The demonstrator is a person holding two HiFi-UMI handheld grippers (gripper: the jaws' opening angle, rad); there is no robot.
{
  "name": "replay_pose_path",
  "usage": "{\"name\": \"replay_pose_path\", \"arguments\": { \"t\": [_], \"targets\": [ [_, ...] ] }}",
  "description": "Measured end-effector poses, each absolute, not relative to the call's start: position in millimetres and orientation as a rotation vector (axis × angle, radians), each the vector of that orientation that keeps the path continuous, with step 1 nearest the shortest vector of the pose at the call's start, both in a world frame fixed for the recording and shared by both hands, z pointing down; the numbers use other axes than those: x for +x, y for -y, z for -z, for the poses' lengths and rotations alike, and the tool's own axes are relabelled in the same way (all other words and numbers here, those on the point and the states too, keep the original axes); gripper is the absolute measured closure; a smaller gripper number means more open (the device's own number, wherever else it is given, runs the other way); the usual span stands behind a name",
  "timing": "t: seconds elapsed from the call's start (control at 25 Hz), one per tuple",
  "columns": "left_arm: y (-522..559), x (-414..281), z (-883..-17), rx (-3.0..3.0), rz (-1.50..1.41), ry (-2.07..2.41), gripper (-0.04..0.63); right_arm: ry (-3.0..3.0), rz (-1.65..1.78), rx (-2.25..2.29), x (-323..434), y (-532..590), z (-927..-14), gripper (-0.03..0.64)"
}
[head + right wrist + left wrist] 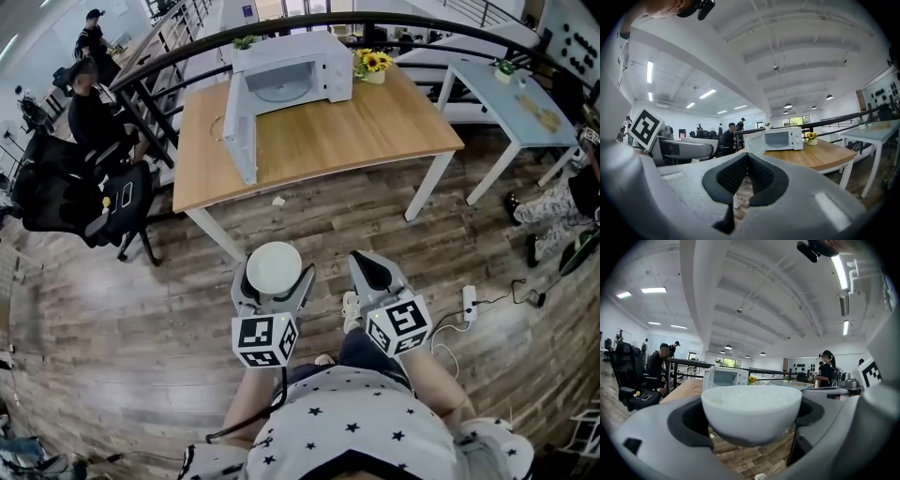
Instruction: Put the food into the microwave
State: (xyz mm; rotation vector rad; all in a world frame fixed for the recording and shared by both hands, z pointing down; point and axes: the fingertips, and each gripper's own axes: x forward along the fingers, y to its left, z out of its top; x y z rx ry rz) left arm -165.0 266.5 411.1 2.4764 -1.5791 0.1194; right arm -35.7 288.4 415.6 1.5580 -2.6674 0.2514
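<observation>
White bowl (pixel 274 267) of white food, lower centre of head view, clamped in left claw (pixel 274 277), one jaw on each side, rim level. Same in left gripper view: bowl (pixel 751 411) filling centre of frame, wedged betw. the two jaws of left claw (pixel 750 428), held above wood floor (pixel 754 458).

Right claw (pixel 375 274) just right of bowl, lower centre-right, not touching it. In right gripper view, right claw (pixel 746 177) w/ jaws pressed together, nothing betw. them.

Microwave (pixel 291 80) at upper centre of head view, on wooden bench (pixel 356 131), door (pixel 239 127) swung open toward frame left. Well apart from bowl, w/ bare floor betw. Yellow flowers (pixel 372 64) just beside microwave's right end.
</observation>
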Motion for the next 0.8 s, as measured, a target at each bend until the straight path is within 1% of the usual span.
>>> {"name": "replay_pose_path", "arguments": {
  "t": [0.52, 0.8],
  "targets": [
    [-177, -140, -417, 2.472, -0.084, 1.595, 0.071, 2.666, -0.227, 1.562, -5, -192, -421, 0.612],
    [-123, -119, -407, 2.463, -0.086, 1.621, 0.071, 2.681, -0.219, 1.53, 16, -135, -412, 0.611]
  ]
}}
